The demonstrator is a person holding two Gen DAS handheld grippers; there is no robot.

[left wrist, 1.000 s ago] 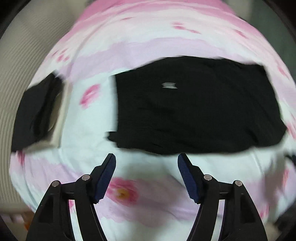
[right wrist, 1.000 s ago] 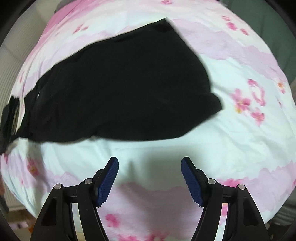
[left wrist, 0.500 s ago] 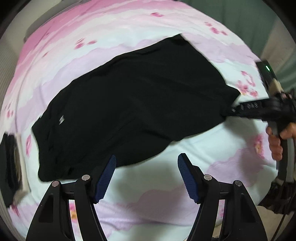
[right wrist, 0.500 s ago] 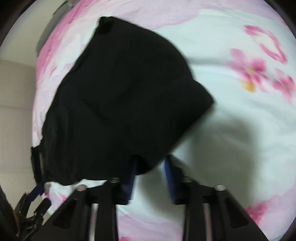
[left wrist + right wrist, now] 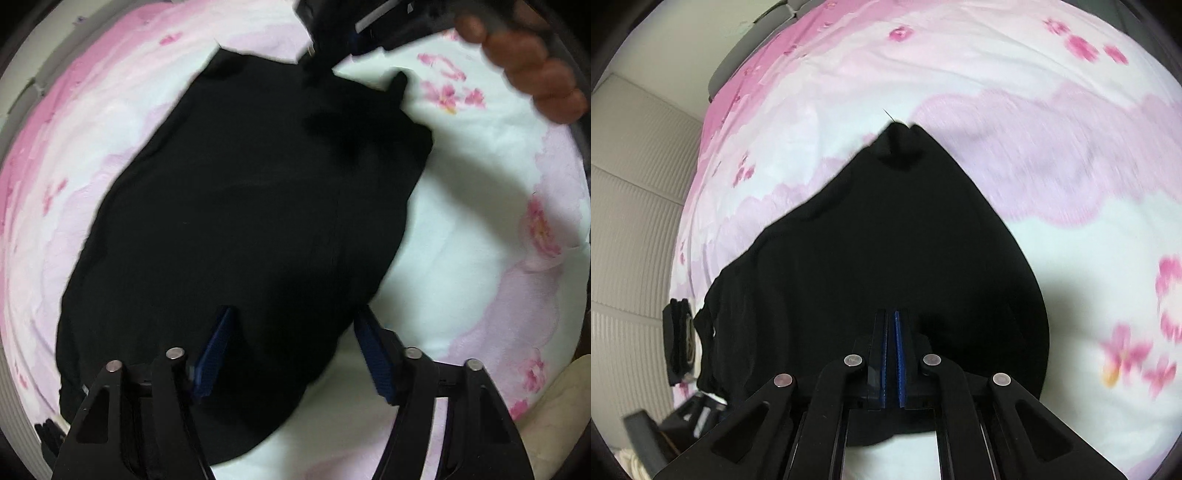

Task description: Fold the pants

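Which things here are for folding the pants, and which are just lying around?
For the job:
- black pants, spread on the bed
- right hand-held gripper, shut on the pants' edge
- left hand-held gripper, jaws closing around the near edge of the pants

Just lying about:
- pink flowered bedsheet
- small dark folded bundle beside the pants
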